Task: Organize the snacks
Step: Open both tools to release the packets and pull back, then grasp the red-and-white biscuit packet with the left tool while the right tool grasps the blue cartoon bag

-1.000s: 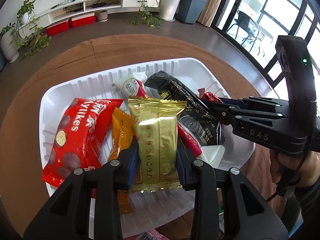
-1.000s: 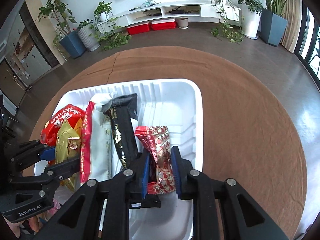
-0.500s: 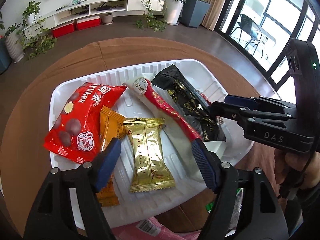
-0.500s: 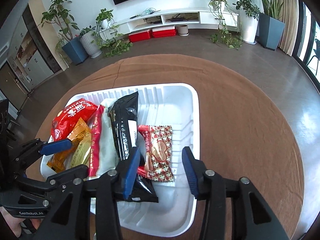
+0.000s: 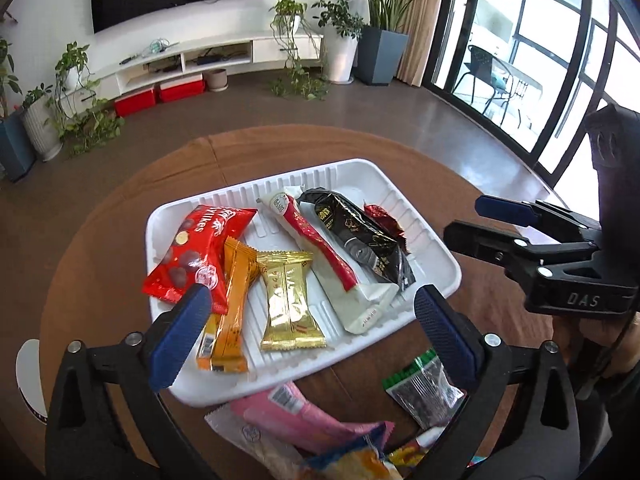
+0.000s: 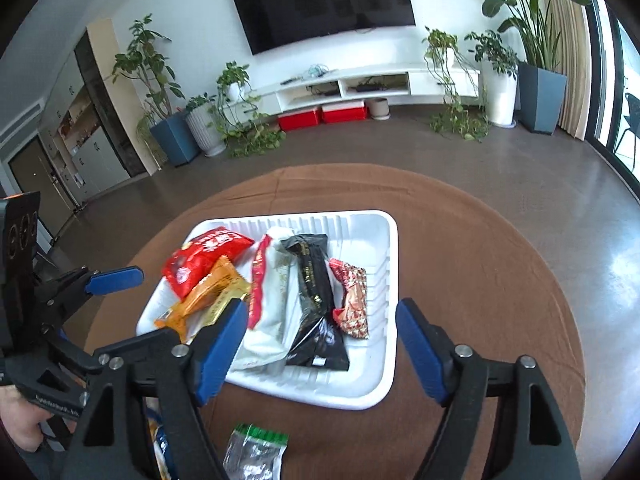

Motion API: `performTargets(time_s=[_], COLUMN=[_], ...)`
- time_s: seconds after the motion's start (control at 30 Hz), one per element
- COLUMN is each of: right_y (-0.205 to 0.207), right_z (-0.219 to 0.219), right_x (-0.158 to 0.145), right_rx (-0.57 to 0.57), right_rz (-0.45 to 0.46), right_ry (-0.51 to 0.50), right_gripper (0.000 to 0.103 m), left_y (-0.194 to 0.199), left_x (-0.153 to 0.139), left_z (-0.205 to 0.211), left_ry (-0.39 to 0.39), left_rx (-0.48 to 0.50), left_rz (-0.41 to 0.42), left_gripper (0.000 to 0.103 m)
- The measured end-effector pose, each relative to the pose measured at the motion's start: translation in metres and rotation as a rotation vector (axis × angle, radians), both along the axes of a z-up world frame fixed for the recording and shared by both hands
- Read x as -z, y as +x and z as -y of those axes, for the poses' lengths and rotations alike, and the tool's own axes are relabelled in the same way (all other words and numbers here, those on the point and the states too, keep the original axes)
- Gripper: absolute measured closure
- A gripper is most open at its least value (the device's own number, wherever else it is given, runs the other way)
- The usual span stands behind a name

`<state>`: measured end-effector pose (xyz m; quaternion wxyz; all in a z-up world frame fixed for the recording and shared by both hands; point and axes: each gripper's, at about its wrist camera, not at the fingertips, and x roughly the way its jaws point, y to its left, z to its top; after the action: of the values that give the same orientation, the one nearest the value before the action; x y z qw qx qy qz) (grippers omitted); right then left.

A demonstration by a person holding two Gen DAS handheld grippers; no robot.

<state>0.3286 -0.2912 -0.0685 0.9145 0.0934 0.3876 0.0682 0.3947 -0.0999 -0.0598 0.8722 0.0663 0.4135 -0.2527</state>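
Note:
A white tray (image 5: 436,252) (image 6: 384,376) on the round brown table holds several snacks: a red chocolate bag (image 5: 196,252), an orange bar (image 5: 230,308), a gold wafer pack (image 5: 290,300), a white and red pack (image 5: 328,264), a black pack (image 5: 360,236) (image 6: 316,304) and a small red patterned pack (image 6: 354,300). My left gripper (image 5: 308,328) is open and empty above the tray's near edge. My right gripper (image 6: 320,340) is open and empty, raised over the tray's near side; it also shows in the left wrist view (image 5: 480,220).
Loose snacks lie on the table in front of the tray: a green-topped clear bag (image 5: 424,396) (image 6: 256,452), a pink pack (image 5: 304,420) and a yellow and blue pack (image 5: 352,464). Plants, a TV shelf and large windows are far behind.
My left gripper let go of the gold wafer pack and my right let go of the red patterned pack; both opened wide and drew back and up from the tray.

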Motion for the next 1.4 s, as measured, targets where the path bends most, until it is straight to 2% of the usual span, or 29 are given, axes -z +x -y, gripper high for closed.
performTargets(time_s=[0.2, 0.33, 0.4, 0.5, 0.63, 0.77, 0.87, 0.93, 1.1, 1.17, 1.27, 1.4], right_y=[-0.051, -0.084, -0.1, -0.122, -0.145, -0.156, -0.161, -0.162, -0.164, -0.165, -0.164, -0.162], right_z=[-0.006, -0.01, -0.012, -0.019, -0.036, -0.048, -0.057, -0.059, -0.061, -0.062, -0.061, -0.062], right_x=[-0.006, -0.004, -0.002, 0.005, 0.019, 0.033, 0.038, 0.04, 0.047, 0.047, 0.047, 0.048], right_rx=[-0.036, -0.051, -0.044, -0.044, -0.055, -0.062, -0.077, -0.074, -0.084, -0.084, -0.089, -0.093], right_rz=[0.026, 0.024, 0.019, 0.0, -0.041, -0.097, -0.111, -0.12, -0.139, -0.14, -0.144, -0.149], right_ry=[0.037, 0.072, 0.102, 0.149, 0.196, 0.257, 0.256, 0.248, 0.246, 0.243, 0.24, 0.238], right_gripper=[0.019, 0.019, 0.019, 0.019, 0.019, 0.019, 0.02, 0.025, 0.03, 0.03, 0.032, 0.032], left_y=[-0.052, -0.095, -0.115, -0.142, -0.17, -0.184, -0.188, -0.186, -0.174, -0.167, -0.161, -0.153], left_x=[-0.007, 0.004, 0.013, 0.03, 0.053, 0.065, 0.059, 0.058, 0.063, 0.066, 0.069, 0.072], left_z=[-0.023, -0.037, -0.048, -0.065, -0.089, -0.09, -0.089, -0.084, -0.074, -0.072, -0.07, -0.067], left_ry=[-0.017, 0.068, 0.076, 0.034, -0.1, -0.073, -0.092, -0.081, -0.048, -0.042, -0.038, -0.037], left_rx=[-0.034, -0.029, -0.047, -0.081, -0.135, -0.12, -0.093, -0.074, -0.035, -0.03, -0.019, -0.007], left_rz=[0.026, 0.059, 0.051, 0.001, -0.073, -0.098, -0.077, -0.077, -0.117, -0.137, -0.155, -0.17], left_gripper=[0.0, 0.0, 0.0, 0.0, 0.0, 0.001, 0.001, 0.001, 0.018, 0.03, 0.042, 0.045])
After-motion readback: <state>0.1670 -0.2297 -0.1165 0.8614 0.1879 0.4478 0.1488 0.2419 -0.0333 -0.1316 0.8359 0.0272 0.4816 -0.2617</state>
